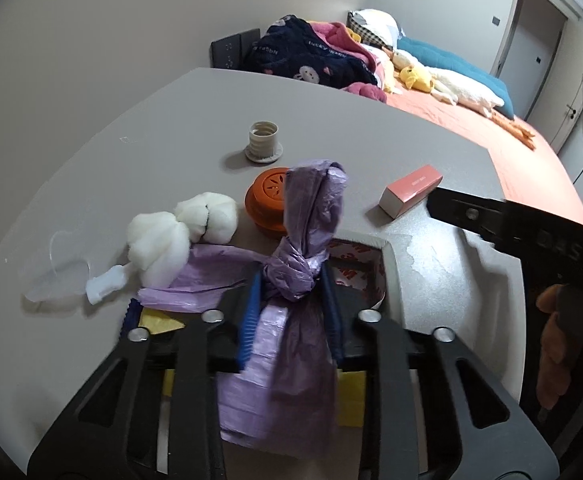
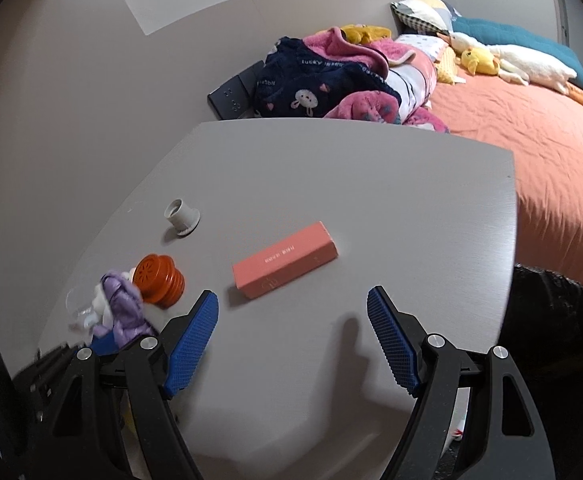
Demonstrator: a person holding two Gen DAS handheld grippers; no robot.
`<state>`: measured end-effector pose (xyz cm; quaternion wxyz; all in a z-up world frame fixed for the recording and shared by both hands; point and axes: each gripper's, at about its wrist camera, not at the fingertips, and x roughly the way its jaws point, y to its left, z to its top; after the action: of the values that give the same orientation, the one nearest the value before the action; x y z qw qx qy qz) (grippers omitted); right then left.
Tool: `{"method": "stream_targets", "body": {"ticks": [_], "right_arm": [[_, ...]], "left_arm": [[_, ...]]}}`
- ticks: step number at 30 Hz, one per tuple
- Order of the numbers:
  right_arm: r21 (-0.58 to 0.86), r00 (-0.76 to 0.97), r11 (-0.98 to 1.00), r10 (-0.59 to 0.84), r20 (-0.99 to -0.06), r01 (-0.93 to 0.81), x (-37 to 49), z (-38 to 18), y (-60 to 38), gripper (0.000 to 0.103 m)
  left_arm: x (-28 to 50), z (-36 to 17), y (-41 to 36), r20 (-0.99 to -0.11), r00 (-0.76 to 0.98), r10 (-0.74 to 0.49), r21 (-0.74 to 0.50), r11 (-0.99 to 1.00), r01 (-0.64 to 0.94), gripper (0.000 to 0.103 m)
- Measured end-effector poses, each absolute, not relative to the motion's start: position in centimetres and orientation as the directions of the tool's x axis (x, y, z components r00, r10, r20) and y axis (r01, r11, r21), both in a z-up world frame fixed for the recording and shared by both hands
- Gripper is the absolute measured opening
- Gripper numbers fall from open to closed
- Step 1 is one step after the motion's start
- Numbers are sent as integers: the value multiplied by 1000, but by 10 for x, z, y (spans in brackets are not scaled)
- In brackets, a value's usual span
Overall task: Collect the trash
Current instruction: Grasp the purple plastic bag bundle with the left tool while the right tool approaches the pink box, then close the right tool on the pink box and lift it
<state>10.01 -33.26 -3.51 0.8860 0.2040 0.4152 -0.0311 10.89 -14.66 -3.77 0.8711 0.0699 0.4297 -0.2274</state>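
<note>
Left wrist view: left claw [image 1: 291, 300] clamped on knotted purple bag [image 1: 297, 268], pads at the knot, bag tail standing above it.
Ahead of left claw: orange cap [image 1: 267, 200]; grey threaded piece [image 1: 263, 142] beyond it; white wad [image 1: 179, 236] to its left.
Right claw [image 2: 293, 336]: jaws wide apart, nothing between, above grey bench [image 2: 371, 200].
Pink box [image 2: 285, 260]: lying flat just ahead of right claw.

On the table [image 2: 331, 184], the threaded cap [image 2: 180, 216] lies farthest back, the round lid [image 2: 159, 284] in front of it and the box [image 2: 285, 260] to their right. The knotted bag [image 1: 295, 264] sits before the lid, cotton wads [image 1: 179, 232] to its left. Behind the table lies the bed [image 2: 531, 140].
</note>
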Motion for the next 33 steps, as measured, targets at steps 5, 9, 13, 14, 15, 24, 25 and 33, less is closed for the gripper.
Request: {"method": "stream_targets", "body": {"ticks": [5,9,13,14,15,24,25,33], "right_arm": [[339,647,905,99,-756,257,115,-39,-330,78],[319,641,905,70,-764,282,128,-40,-328,78],[287,624,906,32,-781,313,139,-44,-325,77],[262,615,910,8,-788,323,143,-44,-322,73],[247,611,913,-3,-791,325,145,-44,-321,66],[257,613,924,32,-789,283,143,-46,-321,21],[267,617,923,41,-786,278,141,-46,-322,21],[289,645,928,74,-761,234,122,-32,-323,21]], "left_arm": [[110,-30,-135,-755,562,-337,-90,903,420,20],[111,-22,-127,-742,585,-329,-95,914,394,20],[111,-20,-124,-737,599,-314,-86,922,377,20],[112,-19,-122,-736,600,-314,-90,923,374,20],[112,-19,-122,-736,599,-315,-93,924,372,20],[112,-15,-115,-727,605,-324,-116,927,357,20],[110,-15,-114,-726,606,-324,-115,926,358,20],[101,-7,-120,-717,608,-342,-125,920,371,20]]}}
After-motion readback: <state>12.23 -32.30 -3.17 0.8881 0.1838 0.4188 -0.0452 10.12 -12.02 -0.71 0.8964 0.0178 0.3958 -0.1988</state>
